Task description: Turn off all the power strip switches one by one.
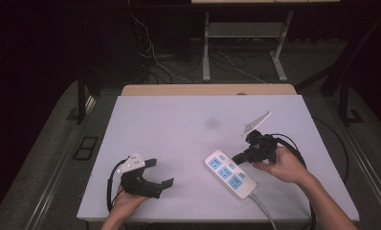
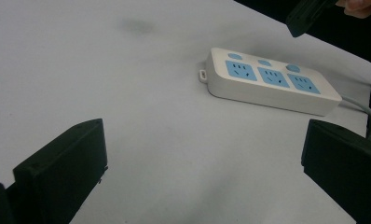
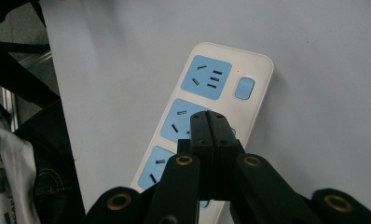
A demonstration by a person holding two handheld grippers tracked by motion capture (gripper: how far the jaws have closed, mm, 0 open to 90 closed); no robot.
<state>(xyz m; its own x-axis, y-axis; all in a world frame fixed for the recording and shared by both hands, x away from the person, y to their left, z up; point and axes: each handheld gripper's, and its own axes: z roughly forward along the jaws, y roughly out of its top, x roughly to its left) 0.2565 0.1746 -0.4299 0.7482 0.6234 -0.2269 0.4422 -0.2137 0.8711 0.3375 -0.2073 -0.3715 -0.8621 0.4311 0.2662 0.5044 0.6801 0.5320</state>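
One power strip (image 1: 230, 173), lying diagonally

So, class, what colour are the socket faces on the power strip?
Light blue, set in the white power strip; clearest in the right gripper view.

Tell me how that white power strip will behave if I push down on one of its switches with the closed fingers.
The power strip lies flat and low on the table, so it probably won't tip. Its smooth plastic shell on the smooth top may slide or pivot if the push is off vertical. Its cable trails off the near edge and could tug it slightly. The right gripper is shut above the middle.
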